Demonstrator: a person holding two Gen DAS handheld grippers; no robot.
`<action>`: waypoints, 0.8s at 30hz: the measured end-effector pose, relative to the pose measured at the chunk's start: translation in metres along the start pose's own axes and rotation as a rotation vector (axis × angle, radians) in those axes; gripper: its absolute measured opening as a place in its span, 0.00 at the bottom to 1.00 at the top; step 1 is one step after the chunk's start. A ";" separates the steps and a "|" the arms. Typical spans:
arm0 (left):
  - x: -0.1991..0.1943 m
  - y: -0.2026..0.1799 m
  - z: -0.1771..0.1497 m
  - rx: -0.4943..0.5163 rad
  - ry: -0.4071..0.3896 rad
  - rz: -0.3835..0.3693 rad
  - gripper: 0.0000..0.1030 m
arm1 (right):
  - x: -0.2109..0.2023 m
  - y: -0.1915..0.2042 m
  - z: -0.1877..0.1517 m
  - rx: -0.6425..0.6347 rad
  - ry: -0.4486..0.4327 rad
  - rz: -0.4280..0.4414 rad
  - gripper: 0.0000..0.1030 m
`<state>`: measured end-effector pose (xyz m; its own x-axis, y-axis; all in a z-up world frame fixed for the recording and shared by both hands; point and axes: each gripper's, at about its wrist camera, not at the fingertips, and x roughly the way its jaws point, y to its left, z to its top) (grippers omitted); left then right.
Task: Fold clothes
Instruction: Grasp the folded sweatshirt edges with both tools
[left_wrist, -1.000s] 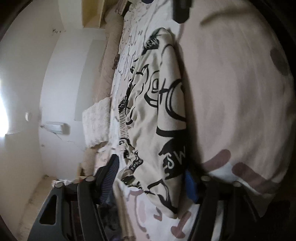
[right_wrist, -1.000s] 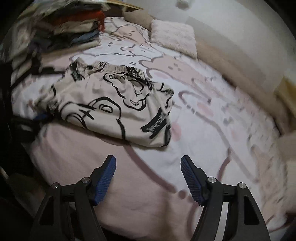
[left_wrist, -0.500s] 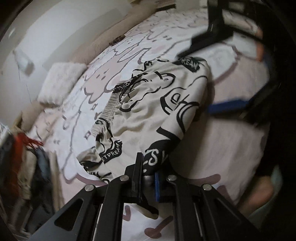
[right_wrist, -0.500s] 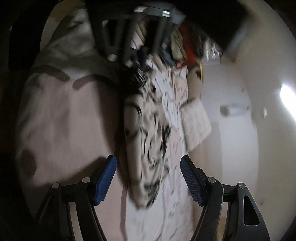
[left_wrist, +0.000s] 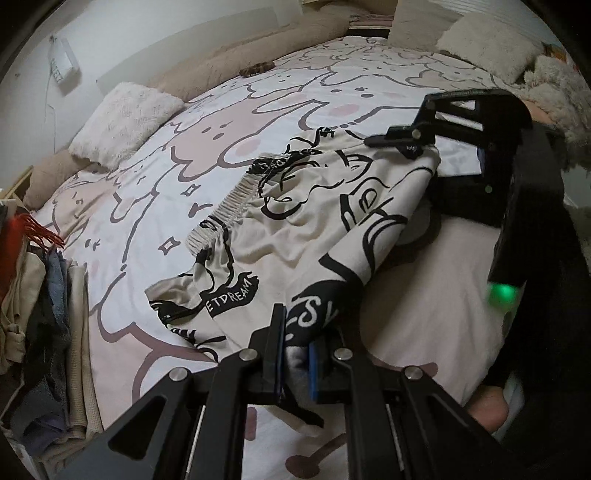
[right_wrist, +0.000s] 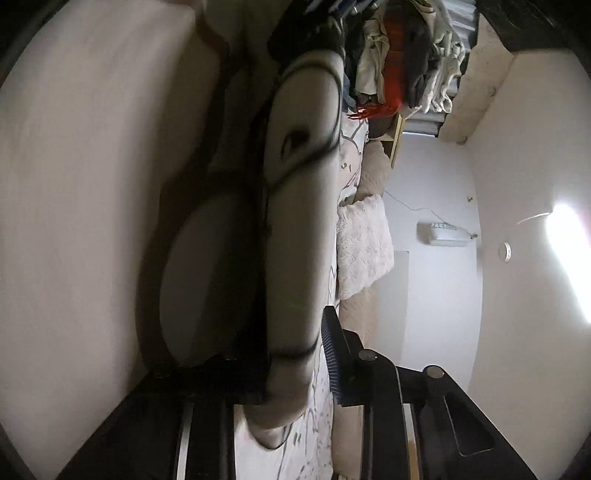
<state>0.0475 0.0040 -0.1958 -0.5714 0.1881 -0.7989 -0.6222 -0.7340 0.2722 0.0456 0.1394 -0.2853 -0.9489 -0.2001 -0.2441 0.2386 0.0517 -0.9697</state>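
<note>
Currently logged: my left claw (left_wrist: 295, 350) clamped tight on a black-printed corner of the cream shorts (left_wrist: 295, 221), which lie spread on the bed (left_wrist: 406, 314). My right claw (right_wrist: 295, 362) sits at the far corner, fabric between its fingers; whether it grips, I cannot tell. Clothes pile (left_wrist: 33, 314) at bed's left edge.

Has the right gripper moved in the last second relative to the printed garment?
Yes. It hovered clear of the printed garment over bare sheet; now the right gripper is at the garment's far corner, cloth between its fingers, opposite the left gripper.
</note>
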 end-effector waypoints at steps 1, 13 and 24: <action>-0.002 -0.002 -0.002 0.032 -0.005 0.022 0.10 | 0.002 0.001 -0.004 -0.010 -0.001 -0.007 0.26; 0.022 -0.065 -0.042 0.647 -0.062 0.479 0.52 | 0.018 -0.005 -0.015 0.087 -0.039 0.089 0.15; 0.036 -0.048 -0.035 0.697 -0.061 0.526 0.52 | 0.018 -0.003 -0.012 0.109 -0.044 0.067 0.15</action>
<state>0.0756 0.0237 -0.2563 -0.8916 -0.0141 -0.4526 -0.4436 -0.1733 0.8793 0.0252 0.1476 -0.2864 -0.9206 -0.2423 -0.3061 0.3246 -0.0397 -0.9450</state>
